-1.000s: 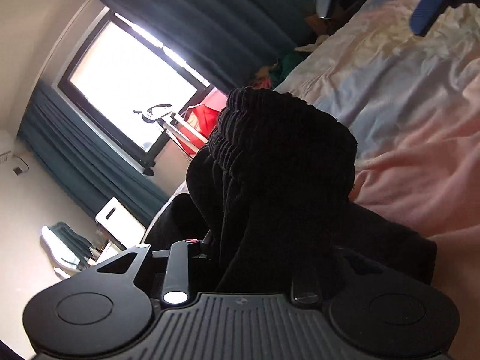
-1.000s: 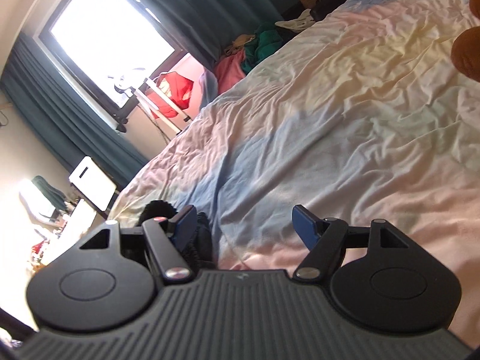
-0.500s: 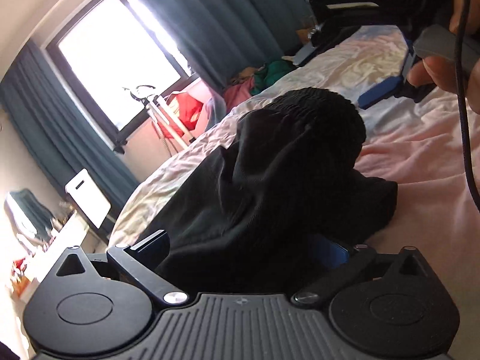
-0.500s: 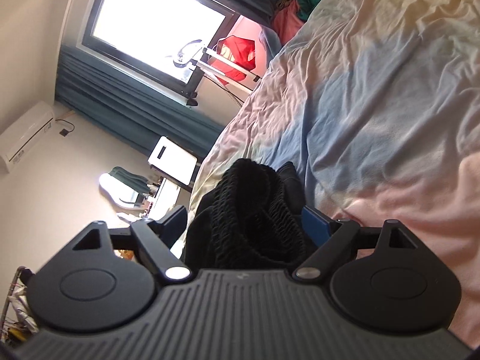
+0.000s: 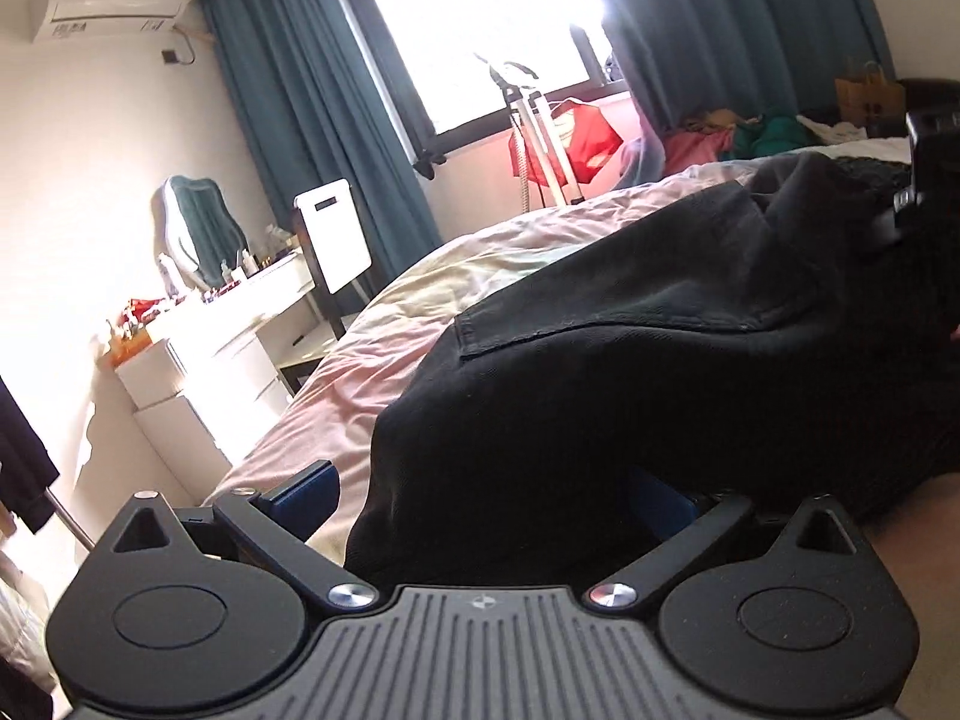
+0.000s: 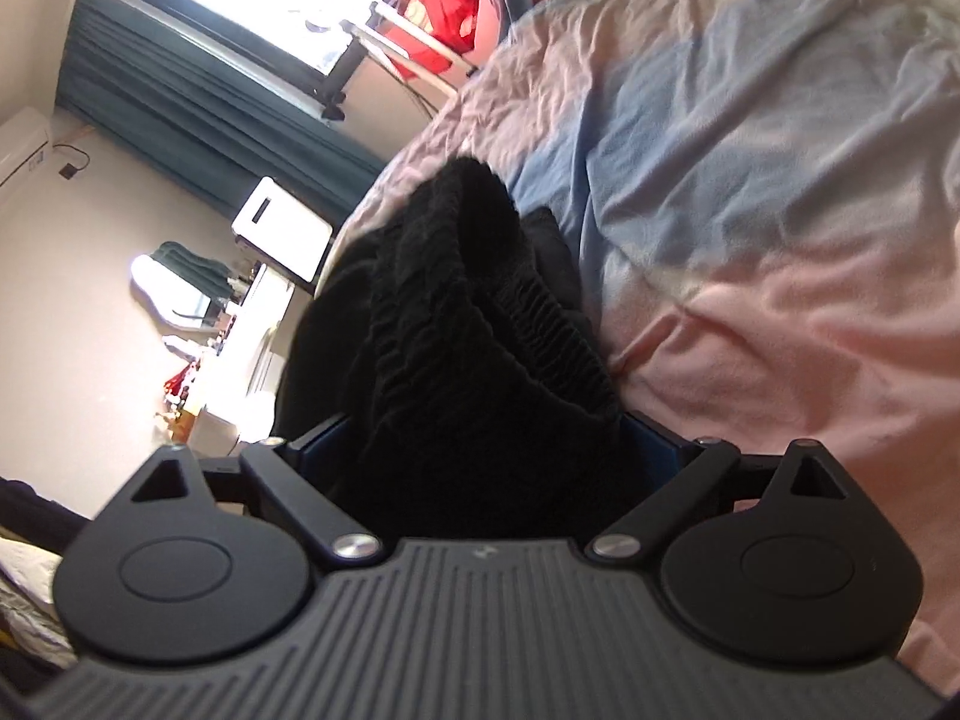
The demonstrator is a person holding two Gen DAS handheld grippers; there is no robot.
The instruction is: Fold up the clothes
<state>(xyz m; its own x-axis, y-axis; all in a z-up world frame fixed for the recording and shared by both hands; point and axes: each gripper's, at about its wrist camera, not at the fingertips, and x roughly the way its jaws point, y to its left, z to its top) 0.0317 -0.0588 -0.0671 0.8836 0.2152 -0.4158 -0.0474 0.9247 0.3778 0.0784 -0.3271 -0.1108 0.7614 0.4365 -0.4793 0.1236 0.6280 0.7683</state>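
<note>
L gripper (image 5: pixel 486 495) wide, black garment (image 5: pixel 690 360) btwn fingers; R gripper (image 6: pixel 489 447) wide round its waistband; no legible text.

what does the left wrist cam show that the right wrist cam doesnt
Only the left wrist view shows the black garment's flat panel with a stitched hem edge, the brown paper bag, and the left gripper, jaws spread wide with cloth between.

Only the right wrist view shows the garment's ribbed elastic waistband bunched between the right gripper's jaws.

Both show the pastel bedsheet, teal curtains, window, white desk and red item on the rack.
</note>
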